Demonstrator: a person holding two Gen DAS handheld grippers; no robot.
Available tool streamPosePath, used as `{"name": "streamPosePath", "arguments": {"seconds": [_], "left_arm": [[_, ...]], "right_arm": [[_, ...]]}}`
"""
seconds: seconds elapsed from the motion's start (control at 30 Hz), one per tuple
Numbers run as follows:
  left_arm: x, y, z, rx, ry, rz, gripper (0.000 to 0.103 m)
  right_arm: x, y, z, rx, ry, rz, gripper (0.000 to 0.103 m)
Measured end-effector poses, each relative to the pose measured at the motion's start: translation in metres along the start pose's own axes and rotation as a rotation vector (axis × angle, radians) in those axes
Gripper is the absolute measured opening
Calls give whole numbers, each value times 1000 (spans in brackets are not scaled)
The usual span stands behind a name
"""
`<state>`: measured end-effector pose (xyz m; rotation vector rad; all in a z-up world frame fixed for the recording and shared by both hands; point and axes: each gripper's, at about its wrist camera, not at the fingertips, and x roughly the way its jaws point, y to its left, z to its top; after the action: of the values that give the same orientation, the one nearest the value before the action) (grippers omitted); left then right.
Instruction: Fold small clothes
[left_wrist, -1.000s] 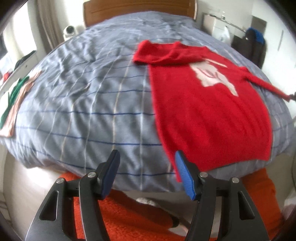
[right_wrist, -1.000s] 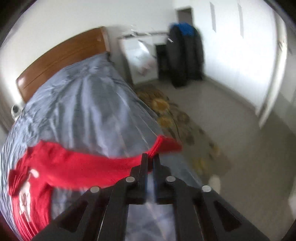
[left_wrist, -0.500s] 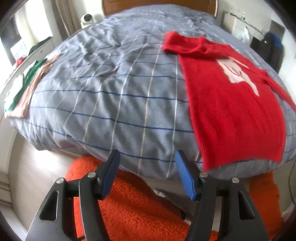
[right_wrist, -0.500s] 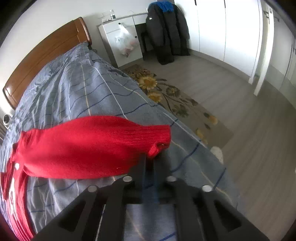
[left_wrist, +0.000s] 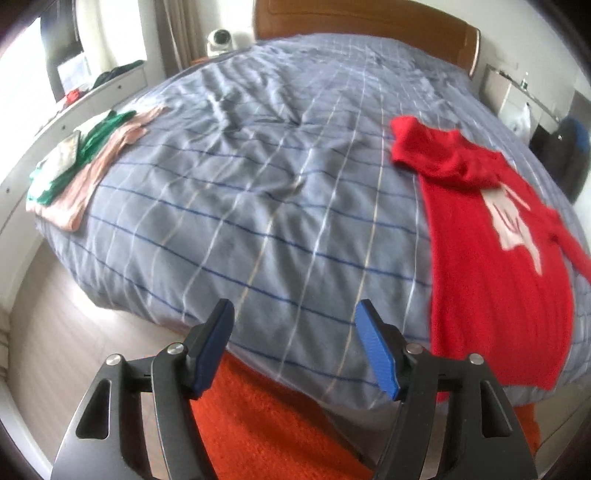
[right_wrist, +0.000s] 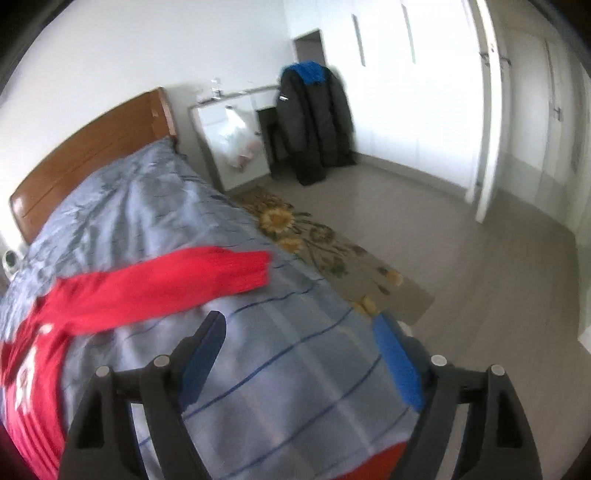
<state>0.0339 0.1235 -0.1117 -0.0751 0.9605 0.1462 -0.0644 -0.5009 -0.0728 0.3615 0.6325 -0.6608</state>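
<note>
A red sweater with a white motif lies flat on the right side of the grey checked bed. One sleeve is bunched at its top left. The other sleeve stretches out across the bed in the right wrist view. My left gripper hovers at the bed's near edge, left of the sweater's hem, its jaws opening with nothing between them. My right gripper sits below and right of the sleeve cuff, its jaws opening wide, the sleeve lying free of them.
Folded pink and green clothes lie at the bed's left edge. An orange rug lies at the foot of the bed. A floral rug, a white nightstand and a dark coat stand on the right side.
My right gripper went from shut on the sleeve cuff to open and drew back from it; the sleeve now rests on the bed. My left gripper shifted left, away from the sweater's hem.
</note>
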Motion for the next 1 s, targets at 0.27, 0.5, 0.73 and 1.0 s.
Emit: {"name": "streamPosePath", "arguments": {"seconds": [0.27,0.5,0.73,1.0], "left_arm": [[14,-60,32,75,-65,-76,81],[57,-186,57,13,-144,-124,83],[136,-264,64,184,-124,-9,103],[125,-272,54,242,-234,81,103]], "right_arm": [[-31,137,-33,-270,-20,281,85],[-40,207,-86,-256,24,403,85],[-54,207,-113,-340,75,356,85],[-32,184,-123,-266,156,296,85]]}}
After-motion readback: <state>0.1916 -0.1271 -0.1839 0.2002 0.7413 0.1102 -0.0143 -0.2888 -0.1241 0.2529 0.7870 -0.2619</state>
